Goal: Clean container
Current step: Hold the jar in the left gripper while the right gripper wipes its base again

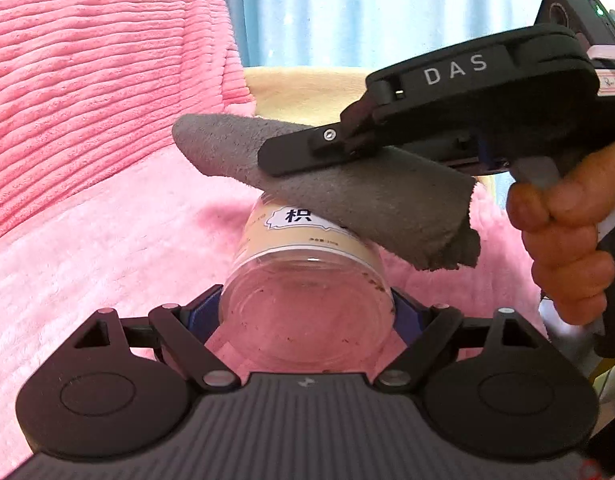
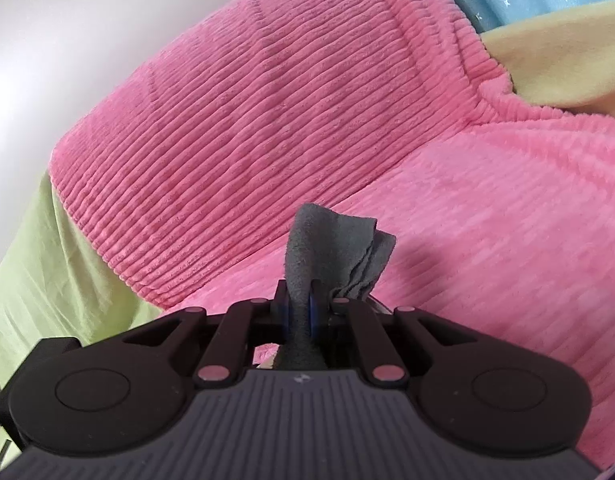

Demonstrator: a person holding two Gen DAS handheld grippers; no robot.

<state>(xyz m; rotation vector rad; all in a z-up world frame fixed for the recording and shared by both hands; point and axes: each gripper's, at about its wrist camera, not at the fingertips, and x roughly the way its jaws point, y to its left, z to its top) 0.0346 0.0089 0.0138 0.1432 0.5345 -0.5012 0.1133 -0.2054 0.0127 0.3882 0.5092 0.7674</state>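
The left gripper (image 1: 306,312) has its fingers (image 1: 203,314) spread wide and pressed against both sides of a clear plastic container (image 1: 307,280), gripping it near its base so that the bottom faces the left wrist camera; small dark specks cling to the inside of the transparent wall. The container lies tilted away from the camera, with a pale label (image 1: 303,226) bearing dark characters on its upper side. Lying across the top of that label is a grey cloth (image 1: 347,192), folded into a thick strip and touching the container's upper wall. The right gripper (image 2: 300,314) pinches this grey cloth (image 2: 331,248) between fingers (image 2: 313,312) drawn close together, the fabric bunching up beyond the tips. In the left wrist view the right gripper (image 1: 291,156) comes in from the right, marked DAS on its black body, and the person's right hand (image 1: 563,240) wraps around its handle. Beneath and behind everything is a pink ribbed blanket (image 1: 87,100), with a yellow fabric (image 2: 555,64) and a light blue curtain (image 1: 347,8) further back, and a green sheet (image 2: 47,264) at the left of the right wrist view.
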